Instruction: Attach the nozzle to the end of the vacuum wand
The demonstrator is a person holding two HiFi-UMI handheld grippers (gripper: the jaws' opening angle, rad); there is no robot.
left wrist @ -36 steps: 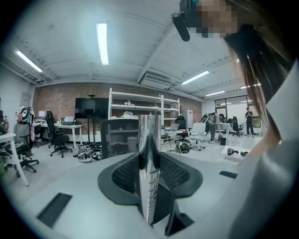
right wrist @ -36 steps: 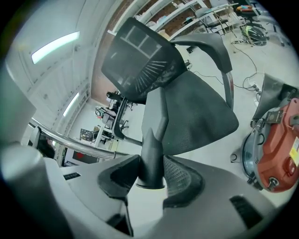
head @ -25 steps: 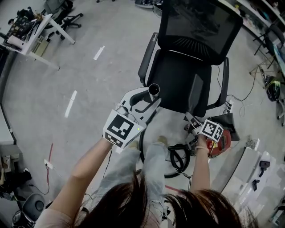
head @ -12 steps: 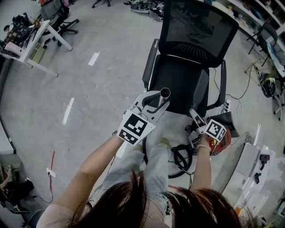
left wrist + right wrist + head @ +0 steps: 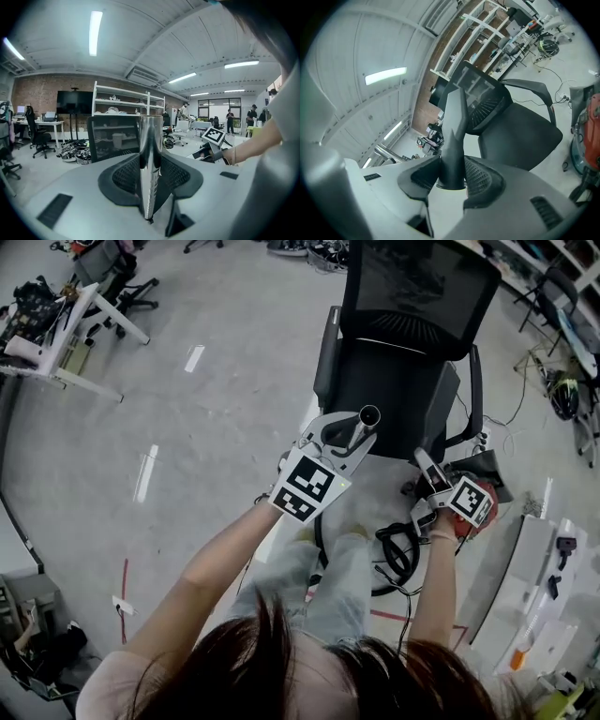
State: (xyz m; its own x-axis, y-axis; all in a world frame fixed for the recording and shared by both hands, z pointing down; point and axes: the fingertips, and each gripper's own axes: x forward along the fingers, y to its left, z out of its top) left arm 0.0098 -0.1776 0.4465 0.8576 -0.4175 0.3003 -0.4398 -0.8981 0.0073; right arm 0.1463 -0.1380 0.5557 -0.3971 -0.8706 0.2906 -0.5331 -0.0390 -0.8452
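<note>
My left gripper point(image 5: 345, 442) is shut on the chrome vacuum wand point(image 5: 364, 424), whose open round end points up toward the chair seat. In the left gripper view the wand point(image 5: 150, 154) stands upright between the jaws of the left gripper point(image 5: 150, 180). Lower right of it, my right gripper point(image 5: 429, 474) is shut on the dark tapered nozzle point(image 5: 422, 461). In the right gripper view the nozzle point(image 5: 453, 131) rises from between the jaws of the right gripper point(image 5: 450, 177), narrow tip away from me. Nozzle and wand are apart. The right gripper point(image 5: 212, 140) also shows from the left gripper view.
A black office chair point(image 5: 398, 390) stands right behind both grippers. A red vacuum body point(image 5: 480, 514) with black hose point(image 5: 398, 554) lies on the floor at the right. White cases point(image 5: 530, 568) sit at far right, and a desk point(image 5: 56, 329) at far left.
Both grippers have shifted up and to the right in the head view. The right gripper has risen with the nozzle; the wand's open end now sits closer to the chair seat.
</note>
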